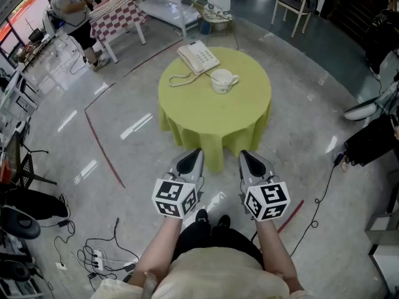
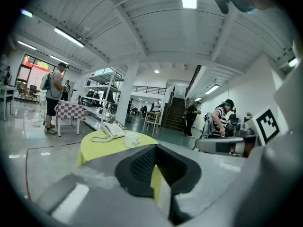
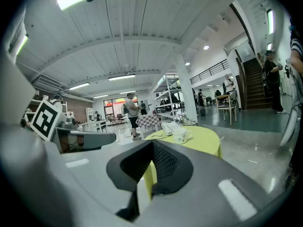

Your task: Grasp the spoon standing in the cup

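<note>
Cup point(image 1: 222, 80) upright on table point(image 1: 206, 114); spoon's axis indiscernible.

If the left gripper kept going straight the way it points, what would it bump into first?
Probably the yellow tablecloth, where it hangs down on the near side. The left gripper is shut and aims at it, and nothing shows in between. The cup sits farther back on top. Depth is hard to judge, so this is a best guess.

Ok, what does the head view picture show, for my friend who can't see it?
A round table with a yellow-green cloth holds a white telephone and a white cup. The person's left gripper and right gripper, both shut, point at it from short of its near edge.
</note>
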A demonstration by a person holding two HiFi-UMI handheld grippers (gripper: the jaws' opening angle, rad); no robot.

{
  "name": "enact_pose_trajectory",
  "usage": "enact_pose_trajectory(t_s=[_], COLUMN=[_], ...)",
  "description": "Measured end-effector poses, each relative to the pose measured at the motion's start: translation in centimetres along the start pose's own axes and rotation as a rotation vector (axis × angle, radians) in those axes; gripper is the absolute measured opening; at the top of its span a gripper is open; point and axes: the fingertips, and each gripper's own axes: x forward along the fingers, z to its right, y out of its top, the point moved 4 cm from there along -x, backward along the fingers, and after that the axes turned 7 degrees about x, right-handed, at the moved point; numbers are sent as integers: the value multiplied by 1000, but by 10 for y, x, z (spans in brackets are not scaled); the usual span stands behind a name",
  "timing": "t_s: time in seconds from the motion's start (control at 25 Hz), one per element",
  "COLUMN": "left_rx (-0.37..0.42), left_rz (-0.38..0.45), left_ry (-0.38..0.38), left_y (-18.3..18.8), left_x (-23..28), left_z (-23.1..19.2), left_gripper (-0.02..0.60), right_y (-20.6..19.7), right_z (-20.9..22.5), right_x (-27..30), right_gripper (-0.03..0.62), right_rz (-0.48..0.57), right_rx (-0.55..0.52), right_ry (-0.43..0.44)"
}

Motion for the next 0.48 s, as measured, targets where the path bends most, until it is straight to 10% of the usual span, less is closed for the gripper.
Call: enact_pose_trajectory(t_s=[0.48], left_rx=[-6], left_rz=[-17], left_ry=[34], left_y=[-3], left_x=[0], left_z=[19], left_gripper=[2], right_y=[-17], right_z=[11], right_x=[-13], right_gripper=[2], right_rz=[-63], right_rx=[49], right_ry=[61])
